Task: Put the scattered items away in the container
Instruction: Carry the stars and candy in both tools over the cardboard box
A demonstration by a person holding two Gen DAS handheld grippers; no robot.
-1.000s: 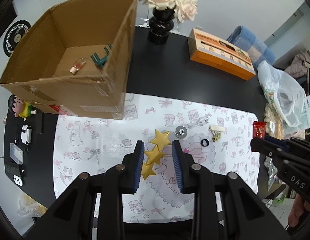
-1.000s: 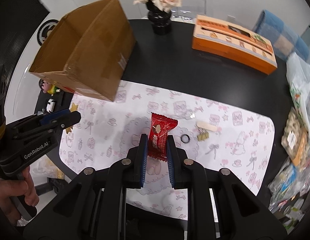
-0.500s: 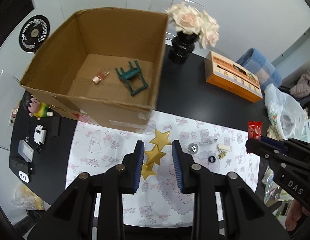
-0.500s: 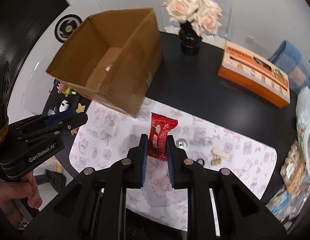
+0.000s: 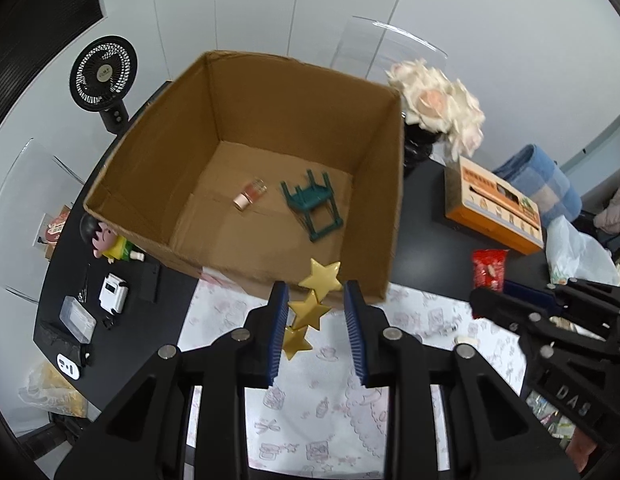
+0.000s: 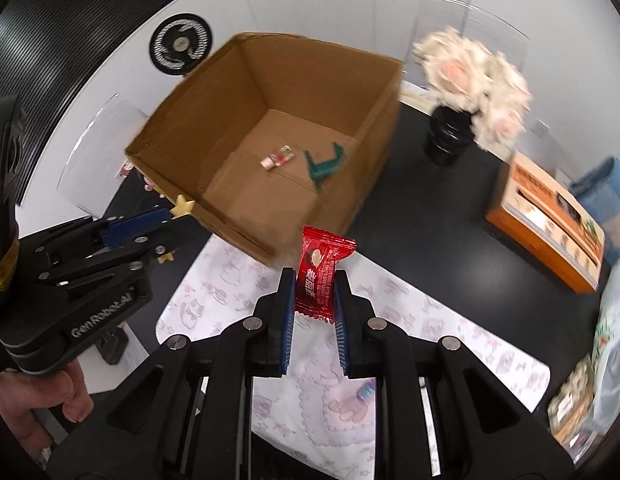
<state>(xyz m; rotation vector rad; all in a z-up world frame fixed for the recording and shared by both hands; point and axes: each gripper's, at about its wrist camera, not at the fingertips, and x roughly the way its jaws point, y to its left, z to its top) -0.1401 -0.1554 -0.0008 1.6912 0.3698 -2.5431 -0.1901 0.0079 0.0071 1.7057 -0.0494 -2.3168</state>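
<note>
- Left wrist view: the left gripper [image 5: 316,330] fingers clench the gold star string [image 5: 310,312] at the cardboard box [image 5: 390,216] near rim; carry it clear over the wall before letting go. A second ago the box sat farther off.
- Right wrist view: the right gripper [image 6: 312,300] grasps the red candy [image 6: 320,276], nearer the box now; it should follow.

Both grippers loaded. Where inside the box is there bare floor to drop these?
The box floor is mostly bare: the whole near half, below the vial and the green stool, and the left side beside the vial. Only the back middle is taken, by those two. The stars and the candy would fit in the near half.
</note>
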